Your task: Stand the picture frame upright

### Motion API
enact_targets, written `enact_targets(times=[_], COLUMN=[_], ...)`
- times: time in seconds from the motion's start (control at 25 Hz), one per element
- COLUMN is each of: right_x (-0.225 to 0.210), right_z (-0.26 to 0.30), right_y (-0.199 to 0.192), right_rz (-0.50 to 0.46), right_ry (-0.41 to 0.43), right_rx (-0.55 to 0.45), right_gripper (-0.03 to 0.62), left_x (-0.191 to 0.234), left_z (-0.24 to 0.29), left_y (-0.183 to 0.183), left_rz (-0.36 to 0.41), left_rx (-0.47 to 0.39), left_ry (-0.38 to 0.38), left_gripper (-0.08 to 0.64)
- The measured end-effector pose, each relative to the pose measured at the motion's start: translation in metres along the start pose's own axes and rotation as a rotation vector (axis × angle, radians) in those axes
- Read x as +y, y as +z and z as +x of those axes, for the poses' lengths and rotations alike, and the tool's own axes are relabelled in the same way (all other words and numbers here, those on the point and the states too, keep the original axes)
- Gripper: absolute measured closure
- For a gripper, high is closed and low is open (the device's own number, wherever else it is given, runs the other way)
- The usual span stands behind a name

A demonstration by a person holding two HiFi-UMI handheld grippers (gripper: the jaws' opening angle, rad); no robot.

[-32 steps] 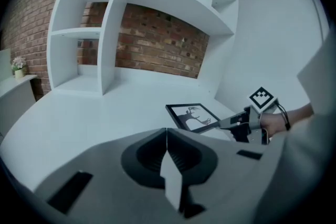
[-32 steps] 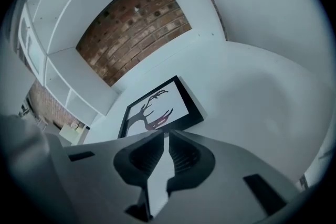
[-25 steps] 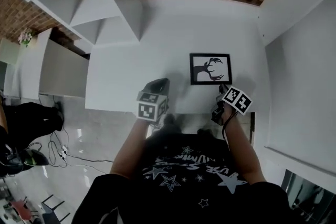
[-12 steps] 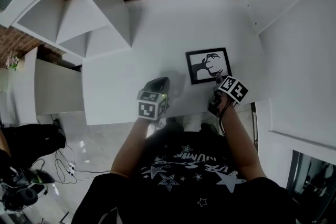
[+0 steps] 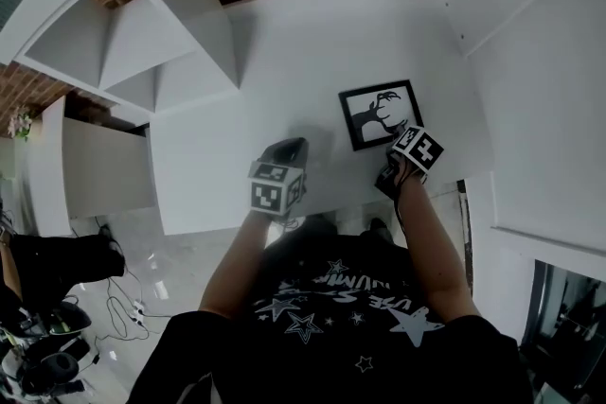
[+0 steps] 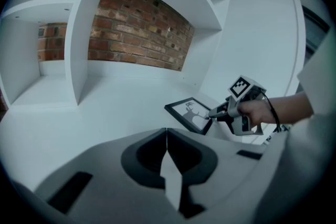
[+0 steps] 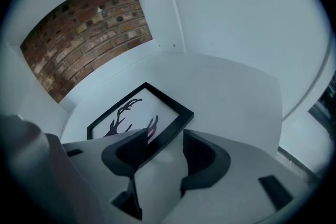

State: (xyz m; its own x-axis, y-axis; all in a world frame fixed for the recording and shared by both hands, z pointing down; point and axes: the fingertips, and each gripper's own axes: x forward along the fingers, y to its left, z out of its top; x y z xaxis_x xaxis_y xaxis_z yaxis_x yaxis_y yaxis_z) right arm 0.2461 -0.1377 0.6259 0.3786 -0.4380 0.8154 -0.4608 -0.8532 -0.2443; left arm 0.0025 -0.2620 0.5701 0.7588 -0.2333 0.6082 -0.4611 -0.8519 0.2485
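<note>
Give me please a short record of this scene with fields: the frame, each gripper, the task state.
frame: picture frame lies face up on the white shelf, not upright
left gripper: shut, empty, apart from the frame
right gripper: jaws opening, frame's near edge between them, not gripped
task state: standing the frame not yet done
</note>
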Motion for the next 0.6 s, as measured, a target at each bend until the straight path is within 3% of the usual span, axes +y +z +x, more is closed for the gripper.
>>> enact_targets(times=[0.6], right_x=[0.0045], right_z=[0.0053], right_y=[0.006], right_rz=[-0.09], right_ry=[0.099], right_rx=[0.013], right_gripper=[0.428], left_x=[-0.0053], left_z=[-0.0007], left_y=[-0.0098], left_rz=[-0.008], left_rx=[0.008], left_ry=[0.053], left_gripper=[0.541])
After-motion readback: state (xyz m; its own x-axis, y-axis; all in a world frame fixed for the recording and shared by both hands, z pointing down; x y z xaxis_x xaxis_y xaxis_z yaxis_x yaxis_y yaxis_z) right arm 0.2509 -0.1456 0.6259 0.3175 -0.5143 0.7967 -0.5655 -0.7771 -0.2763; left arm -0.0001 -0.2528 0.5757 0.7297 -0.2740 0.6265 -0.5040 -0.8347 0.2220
